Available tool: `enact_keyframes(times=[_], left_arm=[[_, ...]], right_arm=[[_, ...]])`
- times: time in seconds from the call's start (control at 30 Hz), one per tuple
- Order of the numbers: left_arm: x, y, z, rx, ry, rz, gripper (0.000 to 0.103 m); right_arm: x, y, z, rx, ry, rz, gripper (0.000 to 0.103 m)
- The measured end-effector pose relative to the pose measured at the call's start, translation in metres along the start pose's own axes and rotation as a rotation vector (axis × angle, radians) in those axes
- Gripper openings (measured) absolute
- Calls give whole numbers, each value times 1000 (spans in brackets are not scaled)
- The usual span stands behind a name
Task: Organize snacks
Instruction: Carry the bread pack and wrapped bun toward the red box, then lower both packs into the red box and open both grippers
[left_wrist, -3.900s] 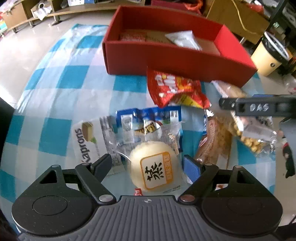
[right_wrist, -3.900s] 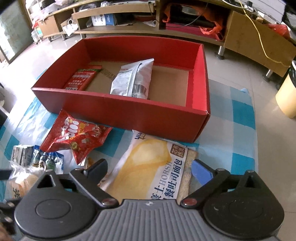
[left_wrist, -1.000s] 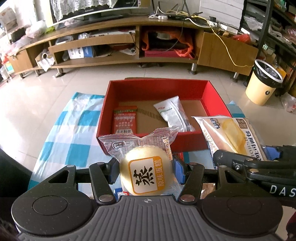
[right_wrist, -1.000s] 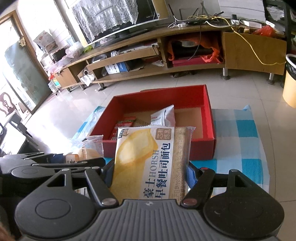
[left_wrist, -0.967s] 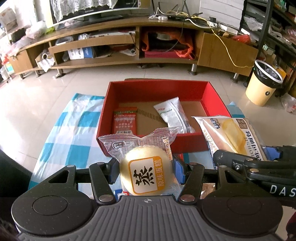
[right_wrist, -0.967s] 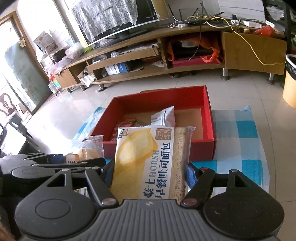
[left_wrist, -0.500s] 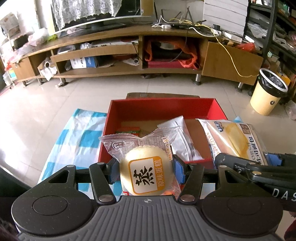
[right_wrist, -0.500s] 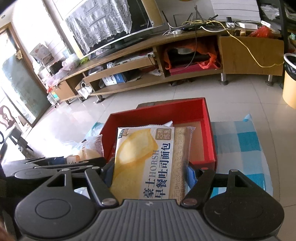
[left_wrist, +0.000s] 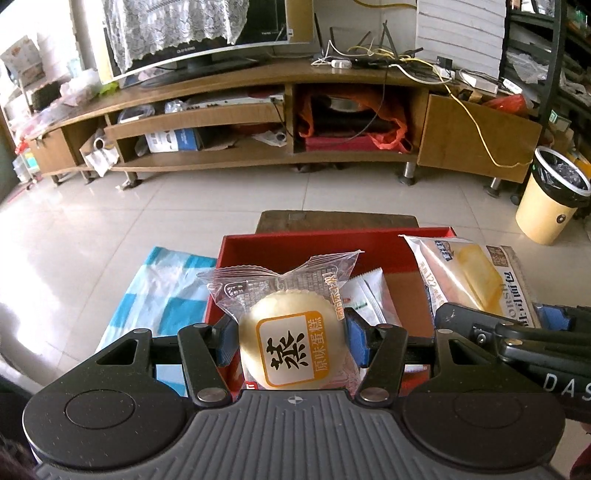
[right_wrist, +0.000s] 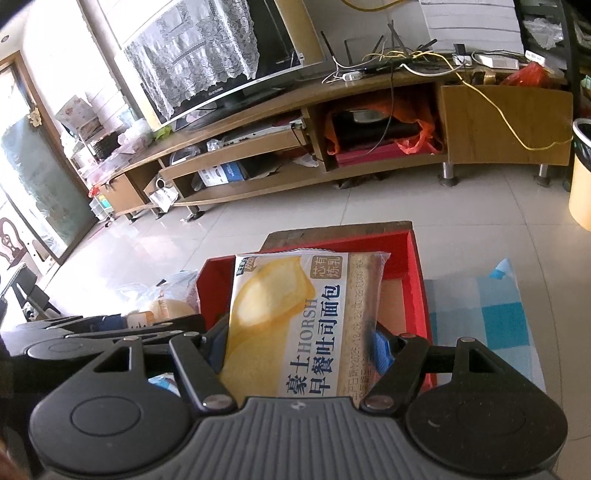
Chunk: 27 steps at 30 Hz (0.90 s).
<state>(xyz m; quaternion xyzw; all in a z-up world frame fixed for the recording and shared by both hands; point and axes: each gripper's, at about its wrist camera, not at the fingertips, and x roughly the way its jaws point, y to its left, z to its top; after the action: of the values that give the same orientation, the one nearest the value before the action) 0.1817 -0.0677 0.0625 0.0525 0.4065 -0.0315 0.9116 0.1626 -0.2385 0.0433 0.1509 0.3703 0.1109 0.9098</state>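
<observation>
My left gripper (left_wrist: 290, 341) is shut on a round steamed cake in a clear wrapper (left_wrist: 291, 332), held up over the near wall of the red box (left_wrist: 314, 242). A white snack packet (left_wrist: 369, 295) lies inside that box. My right gripper (right_wrist: 301, 343) is shut on a flat toast bread packet (right_wrist: 295, 317) with yellow print, raised over the red box (right_wrist: 415, 273). The bread packet (left_wrist: 469, 277) and the right gripper's side show at the right of the left wrist view. The steamed cake (right_wrist: 170, 306) shows at the left of the right wrist view.
The box rests on a blue and white checked cloth (left_wrist: 166, 295) over a low table on a tiled floor. A long wooden TV stand (left_wrist: 277, 122) with a television runs across the back. A yellow bin (left_wrist: 550, 199) stands at the right.
Both grippers have moved forward over the box with their packets still held. The box now sits lower and closer in both views, with more of the TV stand showing.
</observation>
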Motion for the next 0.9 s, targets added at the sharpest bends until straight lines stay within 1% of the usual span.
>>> enact_keyframes(times=[0.23, 0.43, 0.7, 0.9], left_arm=[[17, -4, 10, -2, -4, 14, 64], [40, -3, 15, -9, 26, 22, 64], [78, -2, 10, -7, 102, 33, 64], [99, -1, 2, 13, 151, 57, 64]], right_arm=[[18, -12, 12, 12, -5, -6, 68], [38, -15, 17, -7, 8, -30, 68], [72, -23, 15, -31, 47, -64, 68], [95, -25, 8, -54, 71, -94, 68]])
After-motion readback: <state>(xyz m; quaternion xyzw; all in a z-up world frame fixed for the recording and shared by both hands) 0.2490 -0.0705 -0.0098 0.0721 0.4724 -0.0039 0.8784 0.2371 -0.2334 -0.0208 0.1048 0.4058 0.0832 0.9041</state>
